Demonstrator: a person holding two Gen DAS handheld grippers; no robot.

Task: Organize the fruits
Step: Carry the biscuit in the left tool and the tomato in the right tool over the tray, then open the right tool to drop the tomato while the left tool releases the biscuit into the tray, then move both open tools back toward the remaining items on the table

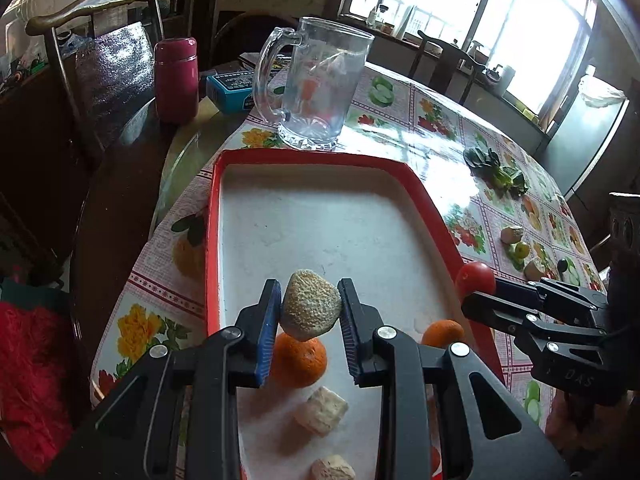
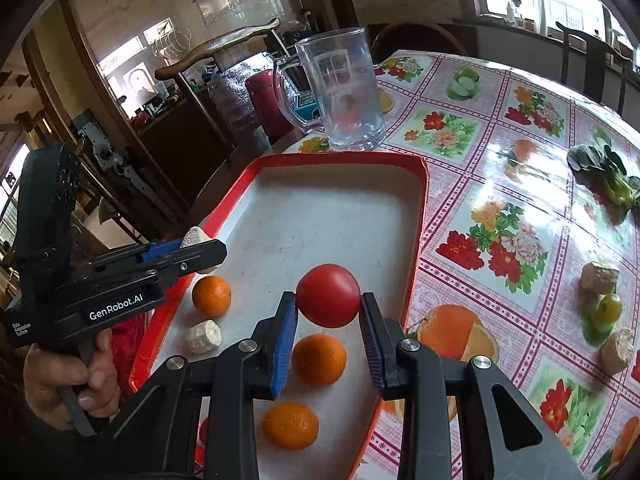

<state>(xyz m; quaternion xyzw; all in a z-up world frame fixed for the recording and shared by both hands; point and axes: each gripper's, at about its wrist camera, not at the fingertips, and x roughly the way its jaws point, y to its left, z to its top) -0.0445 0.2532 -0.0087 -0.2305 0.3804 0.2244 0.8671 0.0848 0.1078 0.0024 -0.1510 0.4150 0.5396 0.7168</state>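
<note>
A red-rimmed white tray (image 1: 432, 200) (image 2: 418, 216) lies on the flowered tablecloth. My left gripper (image 1: 310, 312) is shut on a rough beige lump (image 1: 311, 305), held above the tray's near part; from the right wrist view the same gripper (image 2: 200, 254) shows at the tray's left rim with the lump (image 2: 195, 236) poking out. My right gripper (image 2: 328, 304) is shut on a red tomato (image 2: 328, 295) over the tray; in the left wrist view the tomato (image 1: 475, 278) sits at the tray's right rim. Oranges (image 2: 319, 359) (image 2: 211, 295) (image 2: 291, 425) and beige pieces (image 2: 204, 336) (image 1: 321, 409) lie in the tray.
A glass mug (image 1: 316, 88) (image 2: 340, 92) stands just beyond the tray, with a maroon flask (image 1: 176, 80) and a blue box (image 1: 232, 90) to its left. On the cloth to the right lie leafy greens (image 2: 604, 176), a green fruit (image 2: 608, 307) and beige pieces (image 2: 599, 277). Wooden chairs surround the table.
</note>
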